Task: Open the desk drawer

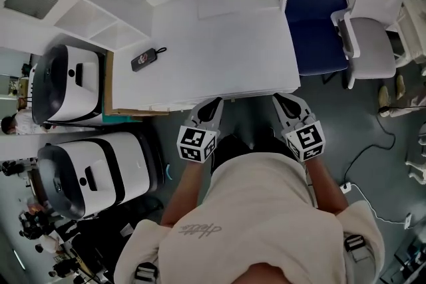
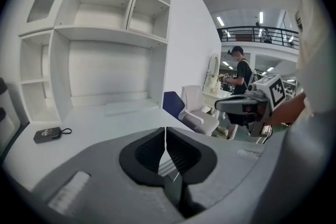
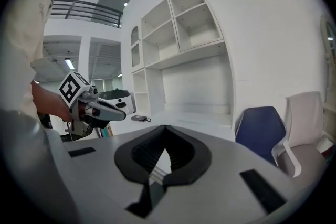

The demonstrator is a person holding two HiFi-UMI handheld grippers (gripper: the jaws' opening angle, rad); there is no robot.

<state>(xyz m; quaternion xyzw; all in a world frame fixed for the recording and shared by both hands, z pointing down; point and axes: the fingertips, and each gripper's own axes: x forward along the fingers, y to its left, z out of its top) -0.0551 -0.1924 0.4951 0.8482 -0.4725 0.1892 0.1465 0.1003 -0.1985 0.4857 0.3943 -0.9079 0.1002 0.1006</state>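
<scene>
At desk (image 1: 219, 43) edge: left hand-held gripper (image 1: 214, 104), right hand-held gripper (image 1: 284, 102) (two; both closed, empty).

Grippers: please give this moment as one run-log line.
left gripper: shut, empty | right gripper: shut, empty | both at desk front edge | drawer: unseen

The desk (image 1: 219, 36) is taken as the landmark. On it, toward its left side, a small fob (image 1: 143, 60) is laid, well apart from the front edge. Behind the desk and along its left side, a shelf unit (image 1: 86, 6) is set. Off the desk's left edge two machines are placed: one (image 1: 70, 83) is just beside the desk, the other (image 1: 96, 173) before it, nearer the person. To the desk's right a chair (image 1: 316, 16) is stood just beside it, and a second chair (image 1: 373, 40) is found beyond that. At the desk's front edge the left tool (image 1: 213, 104) and the right tool (image 1: 282, 102) are held side by side.
</scene>
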